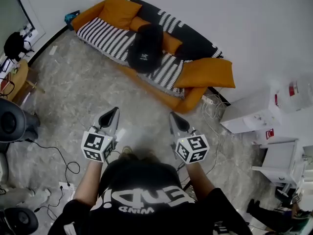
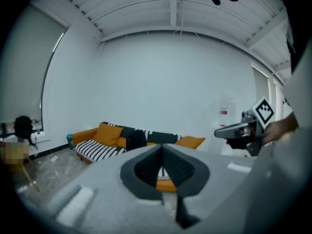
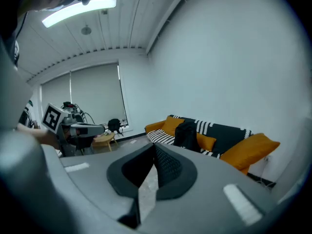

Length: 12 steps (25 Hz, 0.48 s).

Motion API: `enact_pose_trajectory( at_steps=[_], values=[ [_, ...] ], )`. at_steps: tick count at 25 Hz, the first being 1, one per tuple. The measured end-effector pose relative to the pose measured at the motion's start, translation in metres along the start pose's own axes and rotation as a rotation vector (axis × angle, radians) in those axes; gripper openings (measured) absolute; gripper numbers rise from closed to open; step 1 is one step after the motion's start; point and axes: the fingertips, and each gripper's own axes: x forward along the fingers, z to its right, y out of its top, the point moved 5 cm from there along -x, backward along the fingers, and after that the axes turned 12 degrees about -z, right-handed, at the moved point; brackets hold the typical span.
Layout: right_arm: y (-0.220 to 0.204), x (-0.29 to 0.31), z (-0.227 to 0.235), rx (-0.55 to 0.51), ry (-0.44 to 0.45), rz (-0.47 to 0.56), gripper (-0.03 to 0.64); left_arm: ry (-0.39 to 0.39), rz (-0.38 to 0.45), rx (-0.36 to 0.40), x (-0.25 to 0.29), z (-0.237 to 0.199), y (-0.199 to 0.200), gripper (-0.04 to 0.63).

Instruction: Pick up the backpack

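Observation:
A black backpack (image 1: 145, 48) stands upright on the seat of an orange sofa (image 1: 193, 101) with black-and-white striped cushions, across the room. It also shows small in the left gripper view as the backpack (image 2: 135, 139) and in the right gripper view as the backpack (image 3: 185, 134). My left gripper (image 1: 114, 112) and right gripper (image 1: 172, 117) are held side by side over the floor, well short of the sofa. Both are shut with nothing between the jaws. The left gripper (image 2: 161, 147) and right gripper (image 3: 152, 147) point toward the sofa.
Orange cushions (image 1: 117, 11) lie at both sofa ends. A white cabinet (image 1: 250, 112) and cables (image 1: 212, 106) sit right of the sofa. A small wooden table (image 1: 17, 80), dark round units (image 1: 11, 120) and floor cables (image 1: 58, 155) are at the left. Grey floor (image 1: 83, 87) lies between me and the sofa.

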Motion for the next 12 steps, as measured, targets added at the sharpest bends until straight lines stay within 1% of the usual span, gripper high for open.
enact_pose_trajectory(
  at_steps=[2,4,8,12],
  values=[
    [0.007,0.007,-0.007,-0.033,-0.010,-0.017,0.000,-0.005,0.000,0.029,-0.003,-0.014,0.003,0.002],
    [0.008,0.014,-0.015,-0.024,-0.019,-0.017,0.000,-0.010,-0.002,0.034,-0.003,-0.025,-0.001,0.002],
    [-0.002,0.030,-0.042,-0.002,-0.014,-0.020,0.000,-0.033,-0.003,-0.001,-0.011,-0.043,-0.018,0.002],
    [-0.005,0.039,-0.057,0.037,-0.019,-0.018,0.000,-0.058,-0.012,-0.030,-0.014,-0.058,-0.025,0.002]
  ],
)
